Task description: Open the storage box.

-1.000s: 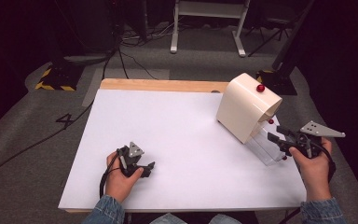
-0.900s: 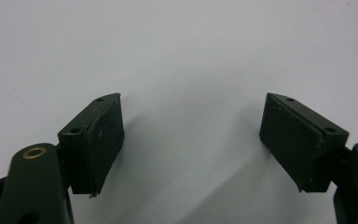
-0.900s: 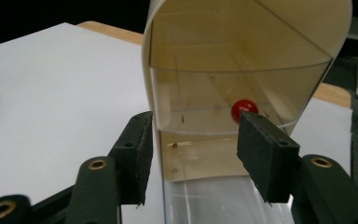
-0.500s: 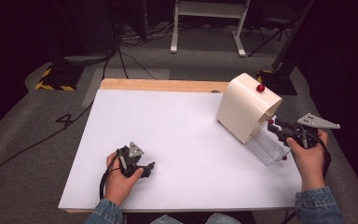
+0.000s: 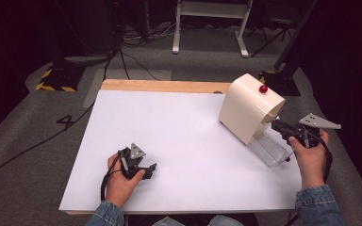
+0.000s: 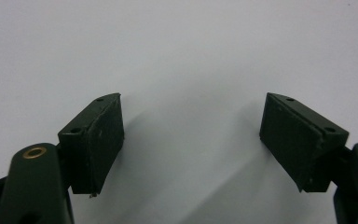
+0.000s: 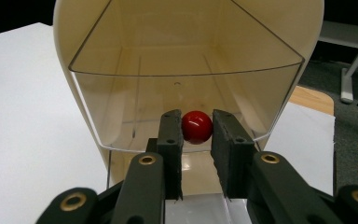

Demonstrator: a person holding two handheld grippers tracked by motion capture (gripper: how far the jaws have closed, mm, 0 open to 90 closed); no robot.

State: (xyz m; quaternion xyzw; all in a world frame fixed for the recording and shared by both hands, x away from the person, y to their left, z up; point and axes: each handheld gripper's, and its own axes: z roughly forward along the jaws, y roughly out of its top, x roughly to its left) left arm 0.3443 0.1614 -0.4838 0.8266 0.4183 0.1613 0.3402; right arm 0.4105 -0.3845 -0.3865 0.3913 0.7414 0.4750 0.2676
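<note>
Two black jaws: the right gripper (image 7: pixel 196 140) is closing on the small glossy red ball knob (image 7: pixel 197 127), its pads (image 7: pixel 173 135) flanking the knob on either side; whether they are already pressing it the frames do not settle.
Knob's place: it is sitting at the front lip of the clear curved plastic flap (image 7: pixel 186 100) of the cream, round-topped box (image 5: pixel 248 107), at the right of the white table (image 5: pixel 169 132).
Deciding relation: the knob is lying straight ahead, centred in the gap, level with the pad tips.
Nearer hand: the right one, at the box's open front; the left gripper (image 5: pixel 143 168) is resting well apart on the bare tabletop.
Left jaws: standing apart, holding nothing.
Second knob: another red ball (image 5: pixel 263 88) is sitting on the box's top.
Likely step: pinching the knob to swing the flap.
</note>
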